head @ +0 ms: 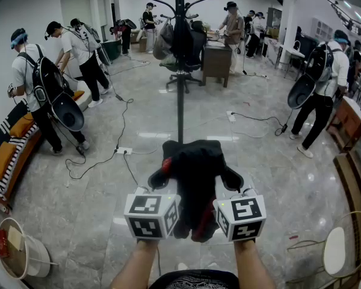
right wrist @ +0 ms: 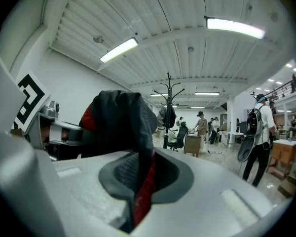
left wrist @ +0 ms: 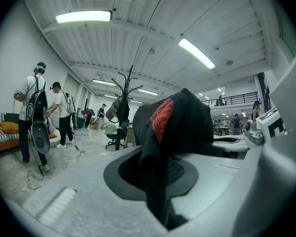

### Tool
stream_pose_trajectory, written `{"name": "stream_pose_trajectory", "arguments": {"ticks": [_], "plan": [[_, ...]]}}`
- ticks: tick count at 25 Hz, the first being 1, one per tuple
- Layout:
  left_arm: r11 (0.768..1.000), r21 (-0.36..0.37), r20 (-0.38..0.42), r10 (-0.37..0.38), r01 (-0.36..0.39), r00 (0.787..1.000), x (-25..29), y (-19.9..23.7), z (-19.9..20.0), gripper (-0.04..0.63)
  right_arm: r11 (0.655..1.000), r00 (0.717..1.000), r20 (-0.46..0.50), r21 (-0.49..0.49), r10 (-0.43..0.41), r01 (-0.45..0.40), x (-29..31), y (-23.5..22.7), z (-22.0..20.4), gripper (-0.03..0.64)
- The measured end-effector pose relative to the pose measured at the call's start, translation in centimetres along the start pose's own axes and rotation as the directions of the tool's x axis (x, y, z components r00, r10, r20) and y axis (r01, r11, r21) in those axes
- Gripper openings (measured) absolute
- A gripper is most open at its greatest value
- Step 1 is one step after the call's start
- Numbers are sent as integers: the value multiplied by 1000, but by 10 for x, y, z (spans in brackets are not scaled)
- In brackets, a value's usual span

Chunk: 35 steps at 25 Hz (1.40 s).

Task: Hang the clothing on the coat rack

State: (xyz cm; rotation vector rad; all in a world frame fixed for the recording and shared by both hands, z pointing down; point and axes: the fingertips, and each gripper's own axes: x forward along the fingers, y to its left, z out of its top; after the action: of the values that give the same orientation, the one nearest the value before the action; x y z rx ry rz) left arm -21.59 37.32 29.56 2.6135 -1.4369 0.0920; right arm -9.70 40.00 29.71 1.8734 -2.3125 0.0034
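The left claw (head: 159, 177) and right claw (head: 231, 179) each clench a thin fold of the black red-lined garment (head: 195, 167), which could slip before reaching the tall black coat rack (head: 180, 77) ahead.

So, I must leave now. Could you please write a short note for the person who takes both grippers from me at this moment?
Left gripper: shut on the black garment, on its left side.
Right gripper: shut on the same garment, on its right side; red fabric shows between the jaws.
The garment is bunched up and held between the two grippers, in front of the body.
The coat rack stands straight ahead, well apart from the garment; dark clothes hang on it.
Done: the garment is picked up.
Left: walk to the rack, put the garment over a hook, open both grippers.
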Motion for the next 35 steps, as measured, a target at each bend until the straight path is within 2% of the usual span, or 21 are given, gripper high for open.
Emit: {"name": "stream_pose_trajectory", "arguments": {"ticks": [11,20,35], "plan": [[1000,-2,-14,6,-6,1000,7,1,-3,32,1000,1000,-2,24,13,-13,7,-3,-6,32],[1000,-5,-29,29,-29,999,38,15,-6,32,999,999,9,38,39,-39,41,-16,-8,32],[998,-9,-50,58,-59,997,170,31,2,32,995,996,18,45,93,-94,147,-90,-13,33]]}}
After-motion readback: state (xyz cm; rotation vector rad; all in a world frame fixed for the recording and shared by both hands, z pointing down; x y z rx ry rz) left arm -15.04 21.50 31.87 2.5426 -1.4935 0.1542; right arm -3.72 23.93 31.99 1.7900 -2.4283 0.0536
